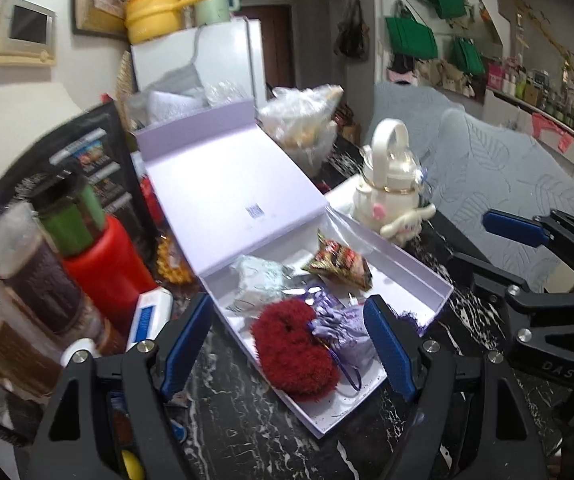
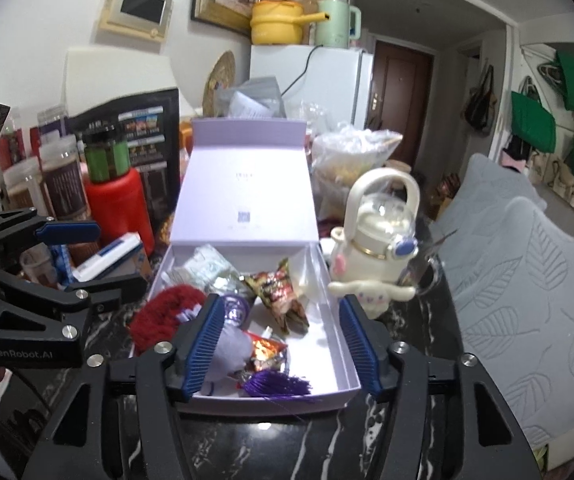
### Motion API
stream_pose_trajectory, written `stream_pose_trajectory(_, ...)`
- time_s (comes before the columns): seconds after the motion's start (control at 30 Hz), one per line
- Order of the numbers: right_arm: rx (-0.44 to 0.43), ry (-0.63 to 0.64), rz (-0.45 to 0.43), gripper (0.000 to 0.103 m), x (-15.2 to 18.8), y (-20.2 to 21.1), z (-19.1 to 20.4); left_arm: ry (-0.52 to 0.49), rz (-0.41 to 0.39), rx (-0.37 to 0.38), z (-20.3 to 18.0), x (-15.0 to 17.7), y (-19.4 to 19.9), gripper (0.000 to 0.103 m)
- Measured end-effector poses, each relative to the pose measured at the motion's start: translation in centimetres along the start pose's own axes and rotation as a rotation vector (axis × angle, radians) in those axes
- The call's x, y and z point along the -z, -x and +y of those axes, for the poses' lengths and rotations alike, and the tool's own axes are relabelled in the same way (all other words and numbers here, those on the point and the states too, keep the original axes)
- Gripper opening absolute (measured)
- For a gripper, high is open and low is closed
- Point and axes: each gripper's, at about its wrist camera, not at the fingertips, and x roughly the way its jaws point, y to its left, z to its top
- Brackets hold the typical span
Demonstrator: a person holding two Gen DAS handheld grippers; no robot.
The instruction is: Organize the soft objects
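An open lilac box (image 1: 415,276) (image 2: 343,364) lies on the black marble table with its lid up. Inside are a red fuzzy scrunchie (image 1: 293,352) (image 2: 163,312), a lilac drawstring pouch (image 1: 345,330) (image 2: 227,346), a pale green pouch (image 1: 257,280) (image 2: 207,268), a patterned triangular sachet (image 1: 341,262) (image 2: 279,292) and a purple tassel (image 2: 279,384). My left gripper (image 1: 287,344) is open and empty, hovering over the box's near end. My right gripper (image 2: 283,346) is open and empty over the box's front, and it also shows in the left wrist view (image 1: 527,248).
A cream plush-decorated bottle (image 1: 391,184) (image 2: 379,240) stands right of the box. A red jar (image 1: 107,268) (image 2: 121,208), spice jars (image 2: 63,184) and a white tube (image 1: 147,316) crowd the left. A grey sofa (image 2: 527,280) lies right. A plastic bag (image 1: 303,124) sits behind.
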Motion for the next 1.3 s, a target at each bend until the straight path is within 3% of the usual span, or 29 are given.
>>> stream_pose_trajectory(0.17,0.029,0.001,-0.032,0.071,-0.6,2.2,0.3,0.010,-0.059,-0.045,0.2,-0.3,2.6,0.084)
stream_pose_trajectory(0.27,0.044,-0.002,-0.056,0.076,-0.7,3.7,0.6,0.011,-0.094,-0.062,0.1,-0.2,4.1,0.099)
stream_pose_trajectory(0.3,0.047,-0.003,-0.064,0.083,-0.8,4.2,0.7,0.012,-0.118,-0.067,0.1,-0.2,4.8,0.102)
stream_pose_trajectory(0.67,0.085,-0.017,-0.141,0.093,0.1,9.1,1.9,0.035,-0.190,-0.080,-0.1,1.5,9.2,0.102)
stream_pose_trajectory(0.9,0.118,-0.072,-0.110,0.094,1.9,10.0,2.2,0.033,-0.174,-0.105,-0.6,3.9,10.1,0.102)
stream_pose_trajectory(1.3,0.163,-0.106,-0.021,0.094,6.2,9.5,3.1,0.072,-0.104,-0.067,-1.3,8.2,8.7,0.102)
